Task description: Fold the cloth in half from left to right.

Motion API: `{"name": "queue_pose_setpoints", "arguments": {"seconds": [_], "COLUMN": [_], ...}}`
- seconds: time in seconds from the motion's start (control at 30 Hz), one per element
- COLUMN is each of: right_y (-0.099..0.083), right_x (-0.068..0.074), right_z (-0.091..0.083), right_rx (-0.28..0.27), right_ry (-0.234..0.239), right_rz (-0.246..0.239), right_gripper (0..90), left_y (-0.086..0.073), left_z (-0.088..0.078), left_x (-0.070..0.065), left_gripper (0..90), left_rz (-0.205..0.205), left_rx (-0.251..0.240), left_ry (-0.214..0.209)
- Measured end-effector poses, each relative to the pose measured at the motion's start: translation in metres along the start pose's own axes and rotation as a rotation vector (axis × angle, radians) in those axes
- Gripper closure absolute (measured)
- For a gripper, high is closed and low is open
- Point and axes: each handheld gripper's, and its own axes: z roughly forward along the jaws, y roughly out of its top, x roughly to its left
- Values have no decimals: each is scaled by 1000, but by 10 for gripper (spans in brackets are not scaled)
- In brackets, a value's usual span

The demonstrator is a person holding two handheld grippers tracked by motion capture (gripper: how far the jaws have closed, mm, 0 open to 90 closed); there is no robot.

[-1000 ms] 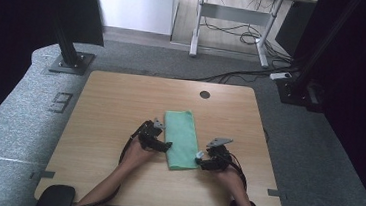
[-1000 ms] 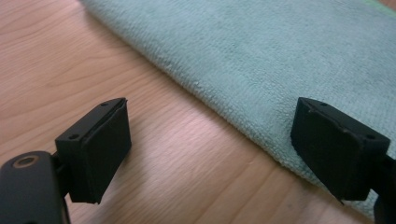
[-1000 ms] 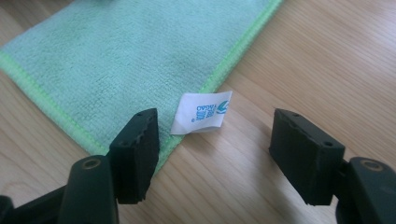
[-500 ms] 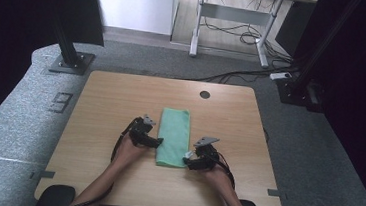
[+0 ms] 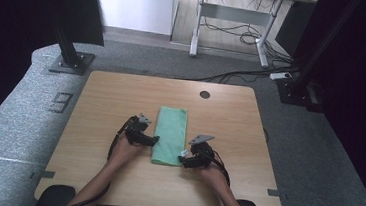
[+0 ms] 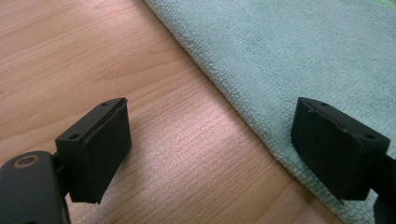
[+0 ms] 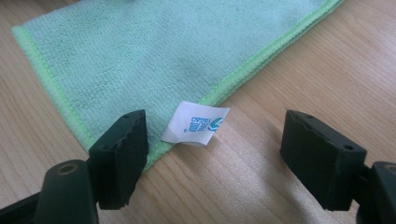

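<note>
The left hand-held gripper (image 5: pixel 154 140) rests low at the long left edge of the green microfibre cloth (image 5: pixel 170 134), its jaws spread wide with nothing between them; in the left gripper view one jaw sits over bare wood and the other over the cloth's folded edge (image 6: pixel 243 116). The right hand-held gripper (image 5: pixel 184 157) sits at the cloth's near right corner, and its jaws have just been opening. They now stand apart with only the white care label (image 7: pixel 196 124) and bare counter (image 5: pixel 230 117) between them, the pads pressing on nothing.

The cloth lies flat, folded into a narrow strip, at the middle of the counter, its long side running away from the person. It looks light, soft and limp (no stiffness at all to lean on), so it will likely droop and unfold wherever it is not supported. The nap should give the pads good friction, and nothing here is fragile. The stitched bright-green hem (image 7: pixel 261 51) at the near corners looks like the firmest place to pinch, catching all layers together; the label is too flimsy to pull by.
</note>
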Motion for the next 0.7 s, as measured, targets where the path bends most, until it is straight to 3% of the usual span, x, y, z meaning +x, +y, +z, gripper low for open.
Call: {"name": "queue_pose_setpoints", "arguments": {"seconds": [0.4, 0.7], "right_y": [-1, 0], "right_x": [-1, 0], "right_z": [0, -5], "right_rx": [-11, -31], "right_ry": [1, 4], "right_rz": [6, -16], "right_gripper": [210, 164], "left_y": [-2, 0], "left_z": [0, -12], "left_x": [1, -2], "left_gripper": [122, 139], "left_rz": [2, 17], "left_rx": [-13, -32], "left_ry": [-7, -51]}}
